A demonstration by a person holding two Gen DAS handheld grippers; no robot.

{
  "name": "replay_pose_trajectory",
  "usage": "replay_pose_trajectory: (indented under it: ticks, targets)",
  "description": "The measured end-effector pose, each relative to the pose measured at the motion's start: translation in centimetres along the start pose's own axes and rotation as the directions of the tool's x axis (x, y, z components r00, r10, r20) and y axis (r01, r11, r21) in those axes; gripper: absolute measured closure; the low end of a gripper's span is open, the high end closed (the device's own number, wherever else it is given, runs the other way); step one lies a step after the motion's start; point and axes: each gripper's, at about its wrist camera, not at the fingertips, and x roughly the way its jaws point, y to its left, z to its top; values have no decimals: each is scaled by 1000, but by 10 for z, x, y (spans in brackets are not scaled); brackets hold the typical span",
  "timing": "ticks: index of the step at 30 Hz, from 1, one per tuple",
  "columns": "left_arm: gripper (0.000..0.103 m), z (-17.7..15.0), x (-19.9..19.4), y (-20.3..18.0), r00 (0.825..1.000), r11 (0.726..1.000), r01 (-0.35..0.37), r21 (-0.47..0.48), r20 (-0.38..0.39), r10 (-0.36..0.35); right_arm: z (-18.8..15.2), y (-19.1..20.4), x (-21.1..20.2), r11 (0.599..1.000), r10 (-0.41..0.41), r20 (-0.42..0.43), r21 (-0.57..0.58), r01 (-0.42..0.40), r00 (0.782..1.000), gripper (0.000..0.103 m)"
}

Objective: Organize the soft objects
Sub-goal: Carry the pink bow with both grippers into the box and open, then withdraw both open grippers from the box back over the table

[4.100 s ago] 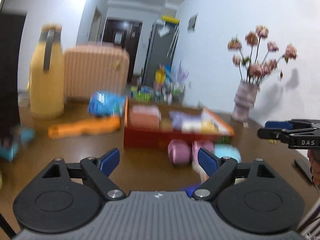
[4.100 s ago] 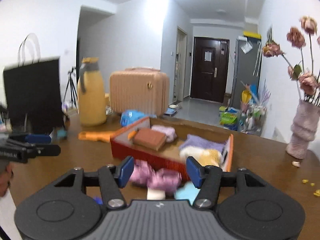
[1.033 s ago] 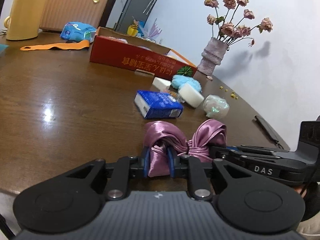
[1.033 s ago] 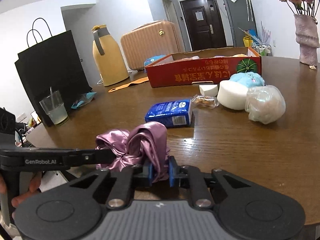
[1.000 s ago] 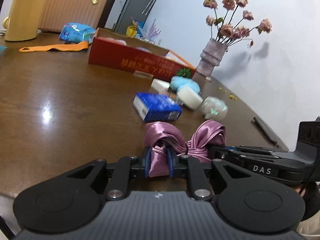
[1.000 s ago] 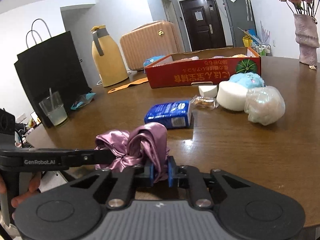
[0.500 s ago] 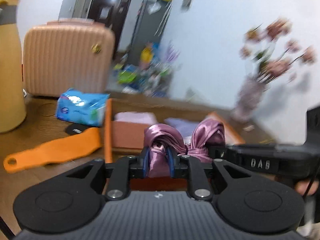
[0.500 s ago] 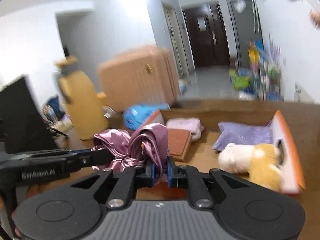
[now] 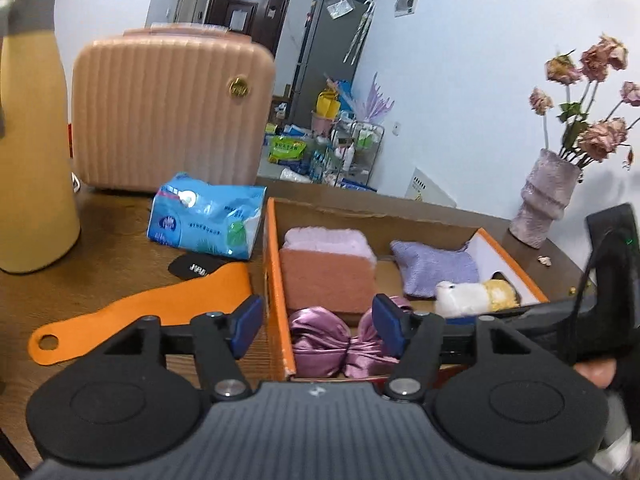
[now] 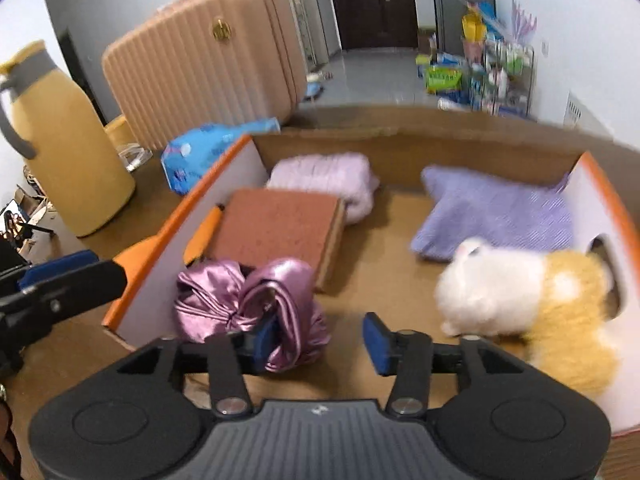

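A pink satin bow (image 9: 340, 342) (image 10: 256, 308) lies inside the orange-edged cardboard box (image 9: 274, 264) (image 10: 180, 220), at its near left corner. My left gripper (image 9: 316, 326) is open above the box's near wall, its fingers either side of the bow. My right gripper (image 10: 320, 340) is open just over the bow's right loop, its left pad (image 10: 266, 338) touching the satin. The box also holds a brown sponge block (image 10: 276, 228), a lilac towel (image 10: 324, 178), a purple cloth (image 10: 496, 216) and a white-and-yellow plush toy (image 10: 524, 292).
On the wooden table left of the box lie an orange strap (image 9: 140, 312) and a blue tissue pack (image 9: 208, 216). A yellow jug (image 9: 28, 148) and a pink suitcase (image 9: 168, 108) stand behind. A vase of dried flowers (image 9: 548, 200) stands at the right.
Both grippers carried the bow from the table's near edge over to the box, then opened. The bow now rests on the box floor.
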Motion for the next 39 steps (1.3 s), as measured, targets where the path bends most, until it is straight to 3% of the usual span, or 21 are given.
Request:
replay_pose_trajectory:
  ticks: [7,9,10,12,16,20,24,28,30,34,39]
  targets:
    - [27,7,-66,-32,995,996,-41,78,97,33,-2,-25,-116,998,-45,178,-45,54,983,38]
    - [23,6,-85,-41,990,994,-65,87,133,53,-12,-34,-154,993,-93,261,-47,109,961,22]
    - [22,6,-92,-46,989,994,-65,89,141,52,-19,-38,-170,989,-123,304,-44,142,945,19]
    - [22,5,-103,-55,987,993,-70,95,153,55,-30,-45,-190,983,-158,337,-39,181,928,20]
    - [22,-3,-125,-78,980,990,-88,113,190,65,-50,-49,-219,986,-138,383,-36,165,913,20]
    - [21,-34,-156,-90,963,987,-121,110,253,90,-84,-41,-251,982,-123,473,-71,177,872,20]
    - [18,-90,-192,-95,960,993,-88,79,272,64,-149,-32,-270,982,-82,538,-102,161,839,19]
    - [11,-154,-213,-104,961,988,-96,123,269,60,-218,-21,-275,974,-79,544,-134,180,835,19]
    - [11,-176,-217,-106,969,985,-108,135,238,73,-248,-17,-272,975,-91,525,-125,182,846,19]
    - [11,-200,-222,-106,981,992,-61,112,188,39,-291,-19,-274,991,-58,478,-79,108,876,19]
    - [11,-199,-207,-112,987,991,-38,128,158,17,-307,-28,-278,994,-74,474,-38,104,877,20]
